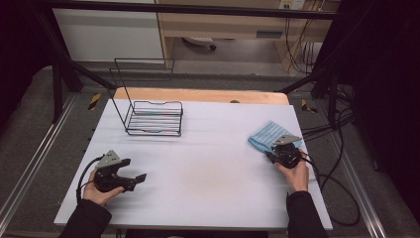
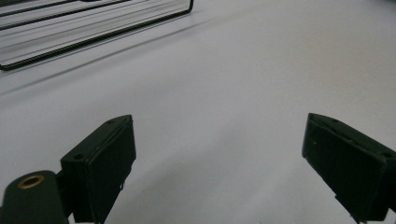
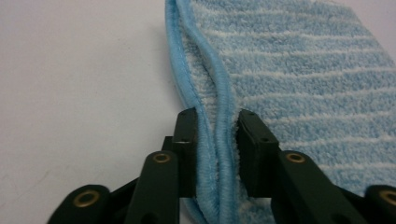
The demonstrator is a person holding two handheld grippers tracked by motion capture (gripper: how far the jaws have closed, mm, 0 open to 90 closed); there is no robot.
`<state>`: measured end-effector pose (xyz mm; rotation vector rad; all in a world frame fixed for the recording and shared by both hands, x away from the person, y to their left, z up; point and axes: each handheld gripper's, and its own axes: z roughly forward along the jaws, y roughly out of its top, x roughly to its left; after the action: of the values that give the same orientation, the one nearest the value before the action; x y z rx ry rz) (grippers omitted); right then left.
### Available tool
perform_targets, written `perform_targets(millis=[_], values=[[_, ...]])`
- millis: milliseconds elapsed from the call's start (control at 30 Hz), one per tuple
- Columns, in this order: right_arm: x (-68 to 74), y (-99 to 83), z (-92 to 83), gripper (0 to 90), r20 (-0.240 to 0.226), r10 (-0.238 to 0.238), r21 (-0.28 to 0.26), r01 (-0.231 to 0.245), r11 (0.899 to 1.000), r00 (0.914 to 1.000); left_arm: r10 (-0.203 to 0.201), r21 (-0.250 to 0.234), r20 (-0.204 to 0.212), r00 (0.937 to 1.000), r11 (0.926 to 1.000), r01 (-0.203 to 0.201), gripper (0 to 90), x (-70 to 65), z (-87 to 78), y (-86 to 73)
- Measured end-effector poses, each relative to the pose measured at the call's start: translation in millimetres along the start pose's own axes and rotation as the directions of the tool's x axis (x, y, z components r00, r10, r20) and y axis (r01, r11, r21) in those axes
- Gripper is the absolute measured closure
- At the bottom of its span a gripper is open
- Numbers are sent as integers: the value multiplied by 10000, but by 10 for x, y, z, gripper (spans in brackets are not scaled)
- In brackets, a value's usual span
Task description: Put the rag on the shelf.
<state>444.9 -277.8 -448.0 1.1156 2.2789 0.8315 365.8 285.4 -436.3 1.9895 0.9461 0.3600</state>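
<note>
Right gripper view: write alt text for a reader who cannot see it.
The right claw pinches the folded, piped edge of a blue and white striped towel, its two black jaws pressed on either side of the hem. The towel lies flat on a white table and spreads away to the upper right.

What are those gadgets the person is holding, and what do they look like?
Each hand holds a black handheld gripper: left gripper, right gripper. Each has two blocky black jaws on linked arms with brass-ringed holes, a grey three-cornered plate on top, and a black cable trailing off. The person wears dark long sleeves.
</note>
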Motion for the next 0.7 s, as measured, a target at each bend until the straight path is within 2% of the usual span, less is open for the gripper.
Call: perform_targets(millis=[100, 300, 400, 567, 700], values=[[-25, 6, -4, 773, -113, 183, -8, -183, 9998, 9998, -12, 2, -18, 10000, 10000, 12, 99, 1, -1, -1], [-21, 40, -53, 810, -31, 409, -86, -409, 9991, 9992, 5, -2, -28, 10000, 10000, -5, 102, 8, -6, 0], [0, 81, -118, 813, -55, 747, -256, -749, 9969, 9972, 9, -14, -34, 10000, 10000, -9, 103, 9, -9, 1], [116, 179, -234, 814, -642, 1130, -571, -1167, 9915, 9915, -15, -13, -61, 10000, 10000, 15, 105, 8, -8, 2], [279, 256, -292, 814, -1303, 1466, -645, -1559, 9857, 9806, -39, -43, -84, 10000, 10000, 39, 105, 6, -10, 4]])
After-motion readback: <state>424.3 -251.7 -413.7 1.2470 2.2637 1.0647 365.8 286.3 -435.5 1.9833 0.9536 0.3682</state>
